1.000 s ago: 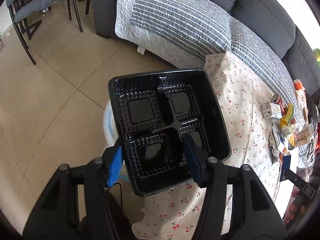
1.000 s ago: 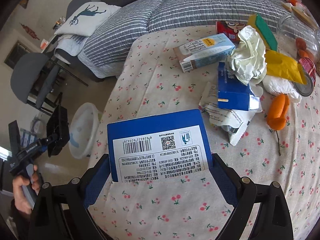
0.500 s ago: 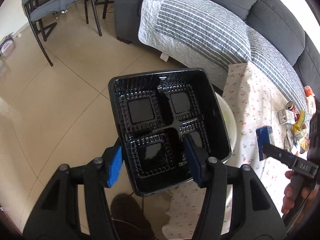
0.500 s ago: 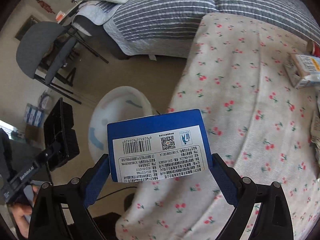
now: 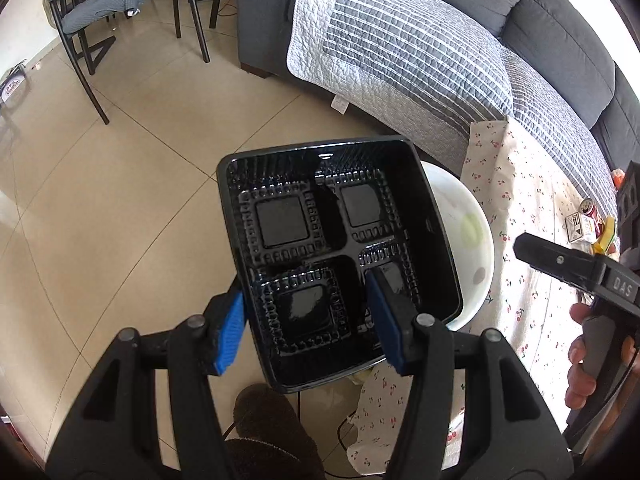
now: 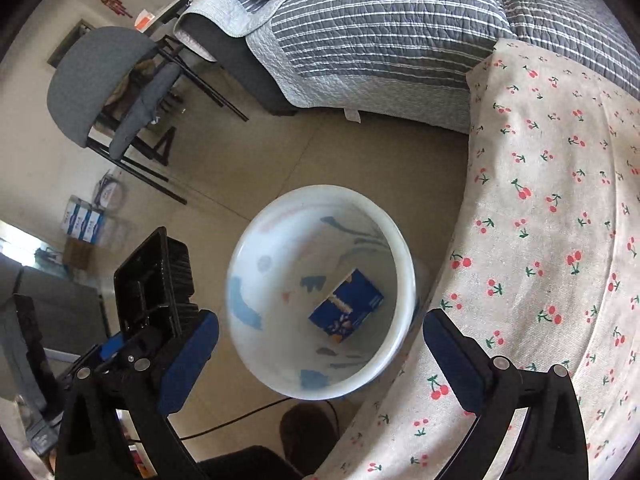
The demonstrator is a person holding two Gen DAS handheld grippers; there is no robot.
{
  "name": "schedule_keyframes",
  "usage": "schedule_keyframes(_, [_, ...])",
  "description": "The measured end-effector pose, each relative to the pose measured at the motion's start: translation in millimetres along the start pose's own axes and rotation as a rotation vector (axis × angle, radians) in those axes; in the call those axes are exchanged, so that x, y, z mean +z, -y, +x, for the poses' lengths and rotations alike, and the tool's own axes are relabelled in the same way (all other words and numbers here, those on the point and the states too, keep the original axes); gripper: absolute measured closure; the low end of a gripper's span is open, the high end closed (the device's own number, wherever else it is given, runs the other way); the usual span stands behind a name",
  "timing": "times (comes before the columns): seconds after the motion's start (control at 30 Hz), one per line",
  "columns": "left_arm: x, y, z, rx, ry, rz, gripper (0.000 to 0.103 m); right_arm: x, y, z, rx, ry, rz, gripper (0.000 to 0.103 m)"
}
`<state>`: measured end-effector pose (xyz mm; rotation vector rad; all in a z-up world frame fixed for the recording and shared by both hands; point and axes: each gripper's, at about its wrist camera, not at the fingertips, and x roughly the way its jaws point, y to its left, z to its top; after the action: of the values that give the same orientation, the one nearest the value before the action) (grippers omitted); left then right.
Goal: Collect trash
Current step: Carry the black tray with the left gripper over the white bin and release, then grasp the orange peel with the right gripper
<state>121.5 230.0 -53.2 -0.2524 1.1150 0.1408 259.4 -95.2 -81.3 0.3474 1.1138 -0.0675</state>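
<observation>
Black plastic tray, four square compartments, is pinched by the left gripper: one blue pad sits outside the tray's left wall, the other inside on the lower-right compartment, so the near left part of the tray is clamped btwn them. Tray hangs tilted over the tan tile floor, its right edge overlapping the rim of the white bin in the left wrist view.

Right gripper stands spread wide, nothing btwn its pads; its jaws have just been opening. Seen through the gap, the blue box lies at the bottom of the bin, leaning toward the right wall, printed face up (print too small to read). Bin's inner wall carries faint blue and grey shapes.

Bin stands on the floor just beside the table, which is draped w/ a cherry-print cloth. At the table's far end, in the left wrist view, a can and a small carton sit close together. Behind the table is a dark grey sofa covered by a striped quilt; a grey-cushioned chair on black legs stands off to the left. A person's hand grips the right tool's handle at the left view's right edge.
</observation>
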Motion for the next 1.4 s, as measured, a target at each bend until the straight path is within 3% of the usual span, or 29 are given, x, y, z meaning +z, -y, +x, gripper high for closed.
schedule_keyframes(0.37, [1,43,14,-0.024,-0.02,0.09,0.044,-47,71,-80,-0.163,0.064,-0.004,0.0])
schedule_keyframes(0.5, [3,59,20,0.028,-0.016,0.121,0.042,-66,100,-107,-0.192,0.085,0.016,0.0])
schedule_keyframes(0.57, [2,66,18,0.061,0.0,0.124,0.022,-73,114,-119,-0.213,0.098,0.021,0.0])
schedule_keyframes(0.63, [1,71,13,0.081,0.031,0.124,0.014,-77,127,-130,-0.227,0.114,0.032,0.0])
schedule_keyframes(0.83, [-3,87,7,0.101,0.046,0.155,0.009,-92,164,-153,-0.267,0.159,0.081,0.0])
schedule_keyframes(1.1, [-11,120,-2,0.034,0.022,0.184,0.008,-101,199,-180,-0.323,0.187,0.138,0.0])
schedule_keyframes(1.4, [-28,177,1,-0.038,-0.03,0.266,0.007,-108,267,-200,-0.423,0.183,0.317,0.0])
